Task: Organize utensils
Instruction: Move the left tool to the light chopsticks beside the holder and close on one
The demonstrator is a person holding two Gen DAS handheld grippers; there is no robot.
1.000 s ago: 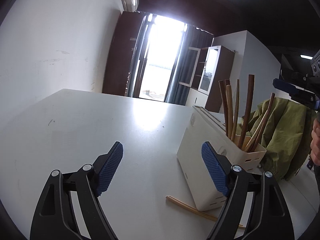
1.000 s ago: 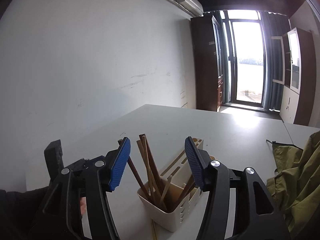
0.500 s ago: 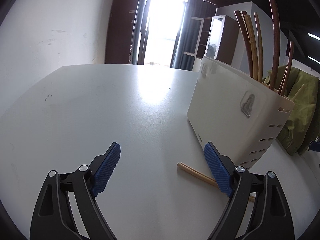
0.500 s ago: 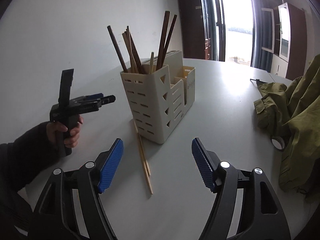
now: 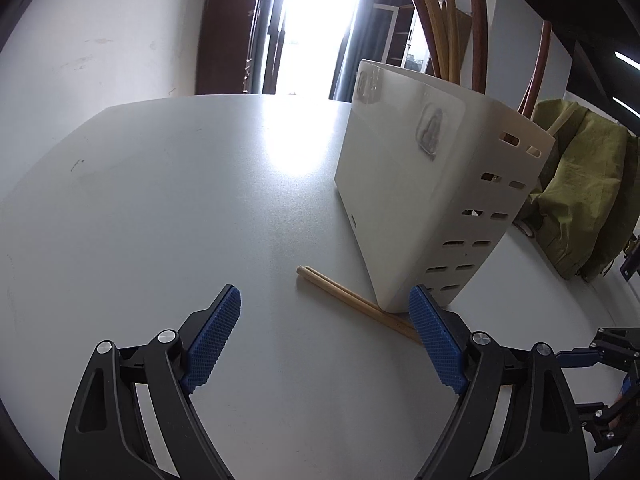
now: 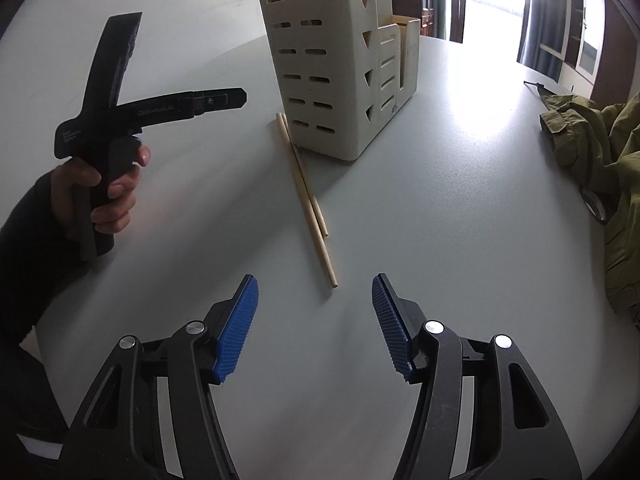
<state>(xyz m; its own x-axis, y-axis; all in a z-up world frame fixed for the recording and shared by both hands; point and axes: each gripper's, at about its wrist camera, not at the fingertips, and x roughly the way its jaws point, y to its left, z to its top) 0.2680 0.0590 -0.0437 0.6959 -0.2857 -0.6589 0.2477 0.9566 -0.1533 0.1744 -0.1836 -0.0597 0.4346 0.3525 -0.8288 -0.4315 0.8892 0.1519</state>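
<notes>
A cream utensil holder (image 6: 340, 64) with slotted walls stands on the white table (image 6: 440, 208), with several brown chopsticks (image 5: 476, 20) upright in it. Two pale wooden chopsticks (image 6: 306, 196) lie side by side on the table against its base, also visible as chopsticks (image 5: 340, 296) in the left wrist view. My right gripper (image 6: 314, 316) hovers just short of their near tips, its jaws closing with nothing between them. My left gripper (image 5: 324, 332) is open wide, low over the table beside the holder (image 5: 424, 200). The left gripper (image 6: 120, 104) shows in a hand on the left.
An olive-green jacket (image 6: 608, 168) lies along the table's right side, also seen as the jacket (image 5: 580, 184) behind the holder. A roll of tape (image 6: 596, 204) sits partly under it. The hand and dark sleeve (image 6: 36, 216) occupy the left. A wall stands behind.
Both grippers have dropped toward the table and tilted down. The right one came down from above the holder to just before the loose chopsticks. The left neared the holder's corner.
</notes>
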